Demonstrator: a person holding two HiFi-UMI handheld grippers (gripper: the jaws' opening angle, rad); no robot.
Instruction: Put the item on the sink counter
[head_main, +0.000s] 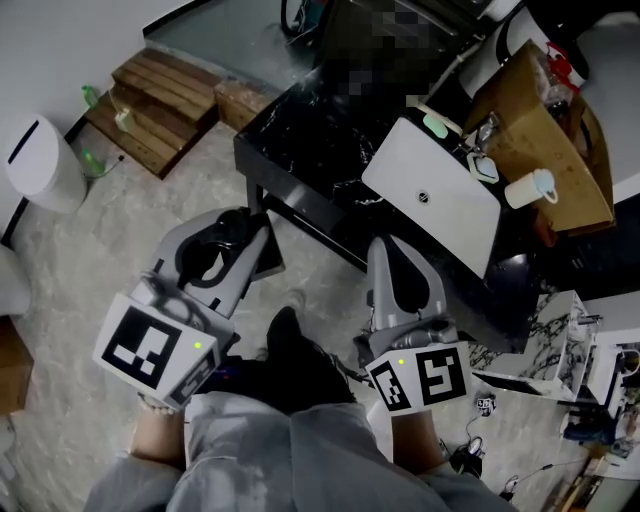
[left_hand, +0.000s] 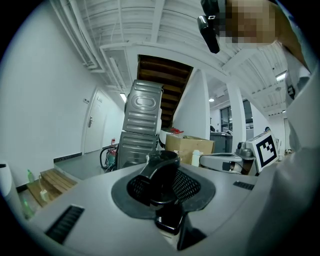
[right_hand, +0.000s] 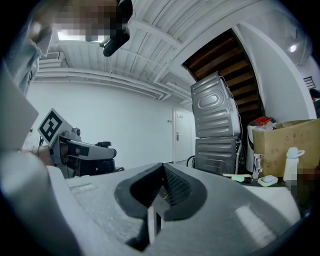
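Note:
A black rounded item (head_main: 212, 252) sits between the jaws of my left gripper (head_main: 232, 238), which is shut on it; in the left gripper view the black item (left_hand: 159, 176) fills the gap at the left gripper's (left_hand: 163, 169) tips. My right gripper (head_main: 392, 252) is shut with nothing in it, and in the right gripper view the right gripper's (right_hand: 161, 176) jaws meet in a point. Both are held low over the floor, in front of the black marble sink counter (head_main: 300, 130). A white basin (head_main: 432, 192) is set into that counter.
On the counter beside the basin stand a cardboard box (head_main: 545, 150), a white bottle (head_main: 530, 188), a soap dish (head_main: 483, 166) and a green soap (head_main: 436, 125). Wooden steps (head_main: 160, 100) and a white bin (head_main: 40, 165) are at the left. My shoe (head_main: 285, 335) is below.

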